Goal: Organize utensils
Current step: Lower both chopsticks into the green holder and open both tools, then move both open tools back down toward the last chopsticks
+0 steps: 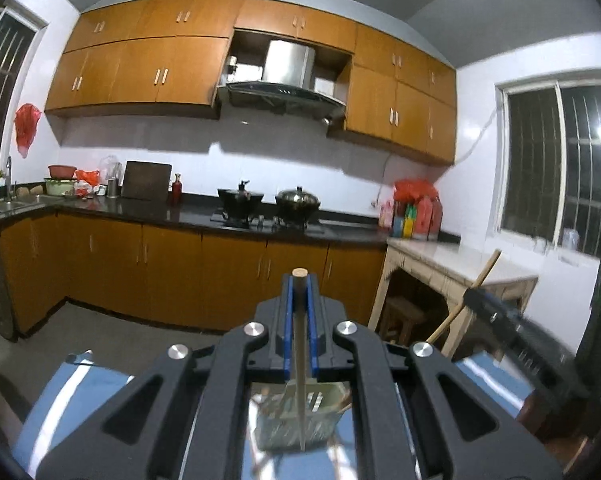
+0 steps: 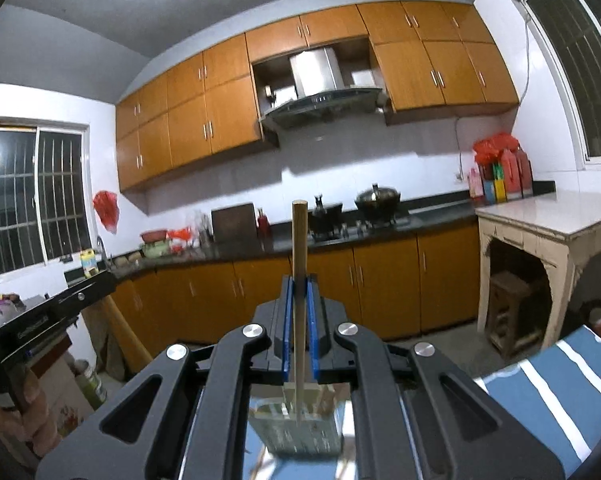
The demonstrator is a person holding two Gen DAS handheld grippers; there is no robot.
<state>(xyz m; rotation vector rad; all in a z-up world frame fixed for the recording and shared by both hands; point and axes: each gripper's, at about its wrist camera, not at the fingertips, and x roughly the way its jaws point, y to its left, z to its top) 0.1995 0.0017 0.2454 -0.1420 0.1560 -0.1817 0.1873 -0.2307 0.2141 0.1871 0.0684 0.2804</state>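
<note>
Between the blue fingers of the left gripper point(image 1: 299, 280) a wooden stick point(image 1: 299, 276) is squeezed tight. The right gripper point(image 2: 299, 284) pinches a longer wooden stick point(image 2: 299, 240) too. Both grippers point level across the open floor point(image 1: 100, 328) at the far desk point(image 1: 188, 216).
</note>
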